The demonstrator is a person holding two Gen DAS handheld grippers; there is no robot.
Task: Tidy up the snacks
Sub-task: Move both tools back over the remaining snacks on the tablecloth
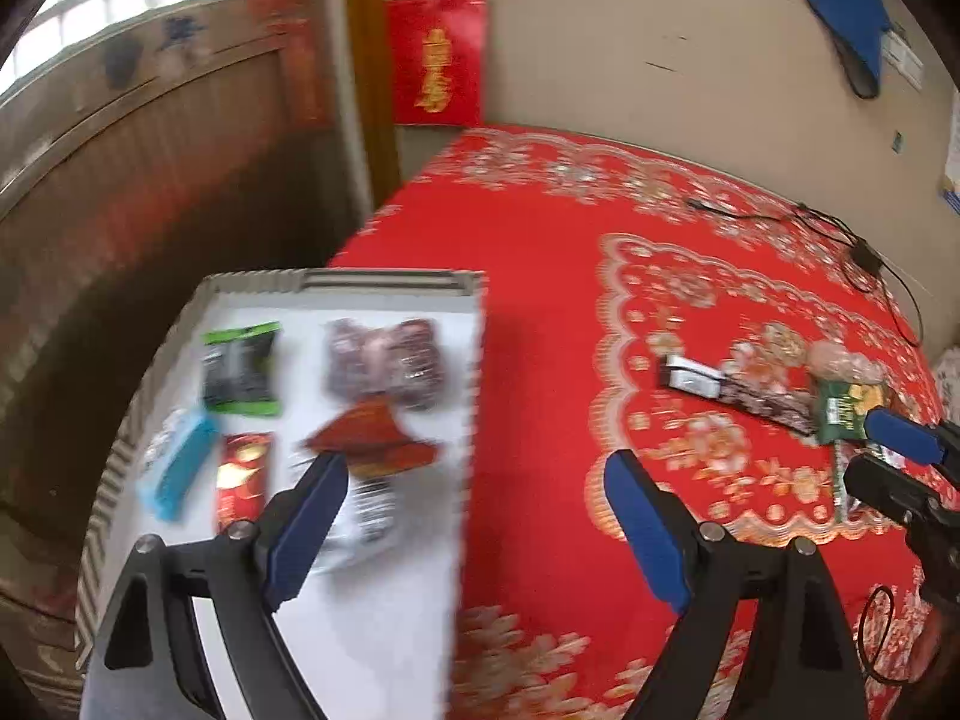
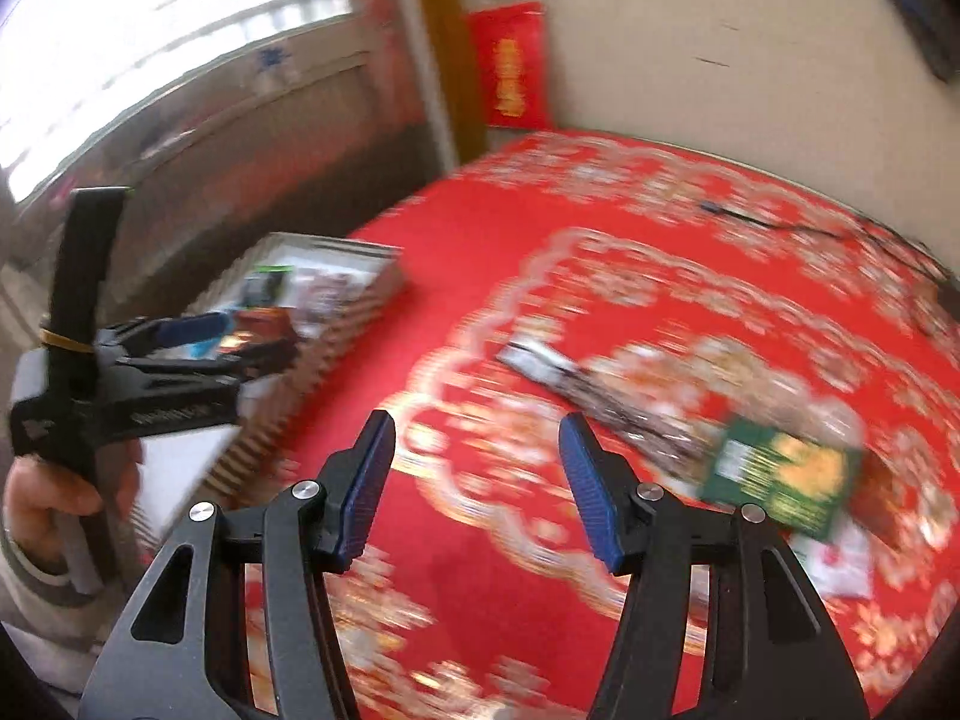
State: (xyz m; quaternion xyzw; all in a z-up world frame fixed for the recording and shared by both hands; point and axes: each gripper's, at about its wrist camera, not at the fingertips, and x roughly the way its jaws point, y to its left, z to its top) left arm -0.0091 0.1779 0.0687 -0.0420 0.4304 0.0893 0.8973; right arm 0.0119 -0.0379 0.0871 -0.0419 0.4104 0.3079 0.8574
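The left gripper (image 1: 474, 474) is held with its jaws spread wide and nothing between them, poised over the right-hand edge of the white tray (image 1: 384, 618). The right gripper (image 2: 477, 480) is also seen parted and empty, above the red patterned tablecloth (image 2: 540, 276) to the right of the tray. Inside the tray, snacks are laid out: a green-and-black packet (image 1: 240, 369) at the far left, a dark reddish bag (image 1: 384, 360) beside it, a red-brown packet (image 1: 369, 450) nearer, a red packet (image 1: 243, 477) and a light blue packet (image 1: 177, 471) towards the tray's left wall. Right of the tray, well apart from it, a long dark wrapper (image 1: 738, 390) and a green packet (image 1: 843, 411) are left lying on the cloth. A black cable (image 1: 840, 234) is seen beyond them, farther from the tray
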